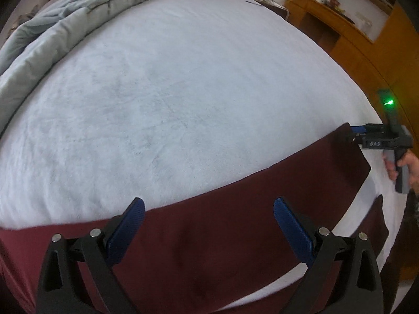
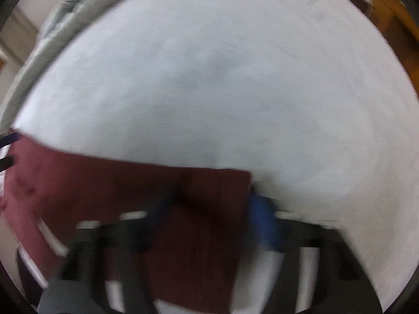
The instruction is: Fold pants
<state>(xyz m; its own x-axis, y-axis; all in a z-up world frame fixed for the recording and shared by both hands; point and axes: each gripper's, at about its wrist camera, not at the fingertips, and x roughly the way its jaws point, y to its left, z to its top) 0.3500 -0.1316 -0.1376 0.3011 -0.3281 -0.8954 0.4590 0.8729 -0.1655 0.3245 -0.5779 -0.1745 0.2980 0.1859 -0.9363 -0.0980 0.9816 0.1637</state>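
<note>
Maroon pants, one pair, lie flat along the near edge of a bed covered in pale fleece, running from about seven o'clock to three o'clock in the left wrist view. One crumpled grey-green quilt is bunched at ten to eleven o'clock on the far side of the bed. One wooden desk stands at one to two o'clock beyond the mattress, with small clutter on top too tiny to count.

Two grippers are in play. The left gripper hovers over the middle of the pants with its two blue pads spread wide, cloth lying under the gap and neither pad pressing on it. The right gripper sits at three o'clock, held by a hand, its tips at the far corner of the pants' end. In its own blurred view, the right gripper has one blue pad just beside the cloth's edge and the other over the fabric; whether they pinch the cloth I cannot tell.
</note>
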